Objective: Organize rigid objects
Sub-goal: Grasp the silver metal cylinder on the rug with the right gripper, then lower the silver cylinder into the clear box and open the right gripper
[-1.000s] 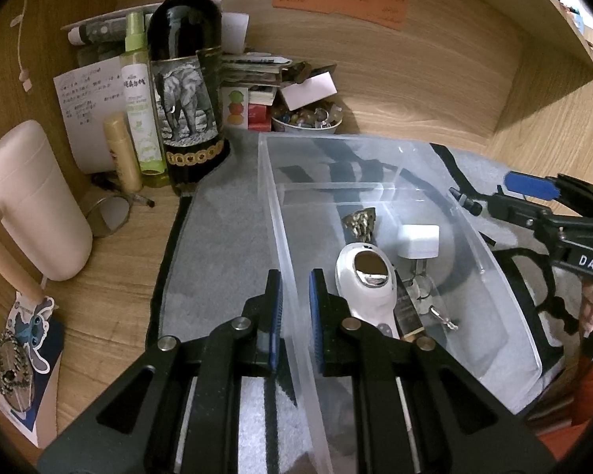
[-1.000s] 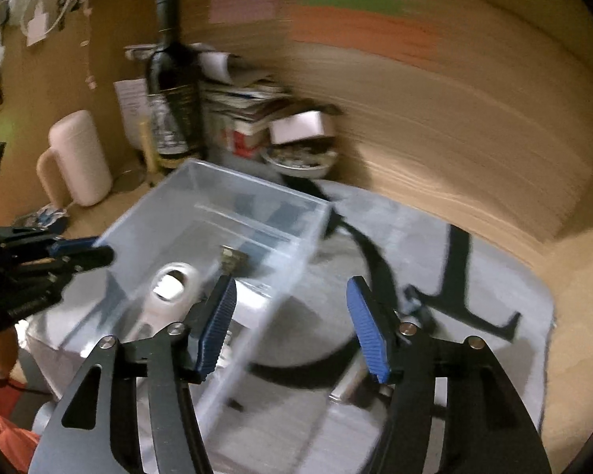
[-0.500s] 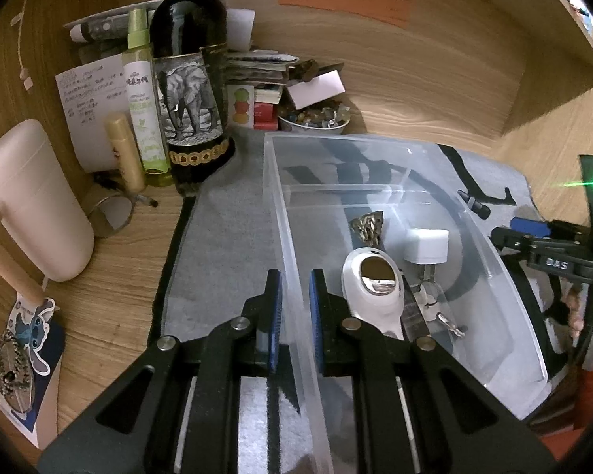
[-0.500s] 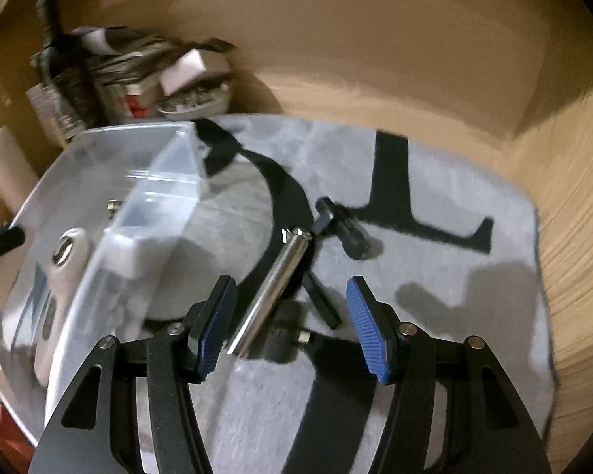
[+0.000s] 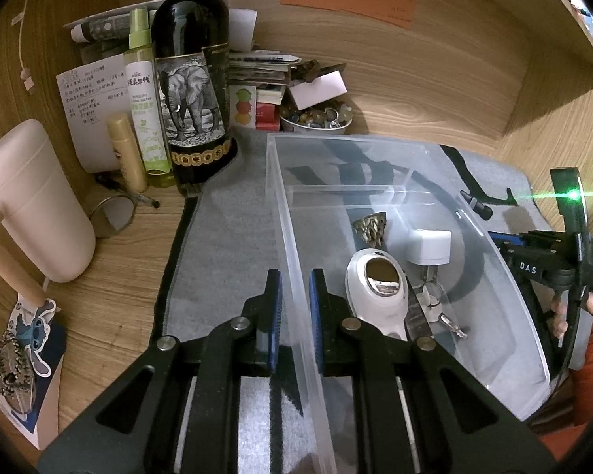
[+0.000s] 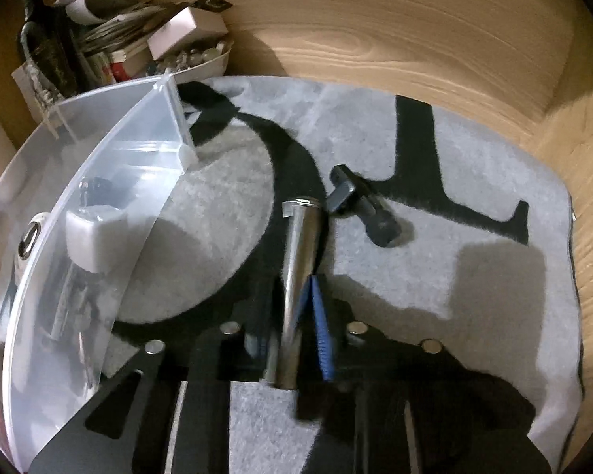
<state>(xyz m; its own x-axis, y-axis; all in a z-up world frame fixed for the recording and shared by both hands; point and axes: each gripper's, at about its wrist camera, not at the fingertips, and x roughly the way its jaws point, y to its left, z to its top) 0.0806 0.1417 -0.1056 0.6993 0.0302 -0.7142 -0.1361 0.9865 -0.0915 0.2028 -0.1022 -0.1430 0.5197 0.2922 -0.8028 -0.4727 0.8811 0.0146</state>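
Along the back edge of my wooden worktop stands a dark glass wine bottle with an elephant label, a slim green spray bottle touching its left side. A pale pink plastic mug sits toward the left edge. Near the back, a small white bowl of trinkets rests beside stacked papers.

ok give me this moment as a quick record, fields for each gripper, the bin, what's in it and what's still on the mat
left gripper: shut on the clear bin's side wall
right gripper: closed around the metal tube, which lies on the mat
clear bin: sits on the grey mat, internal divider visible
in the bin: white charger, white oval gadget, small brass piece, keyring bits
still on the mat: black knob
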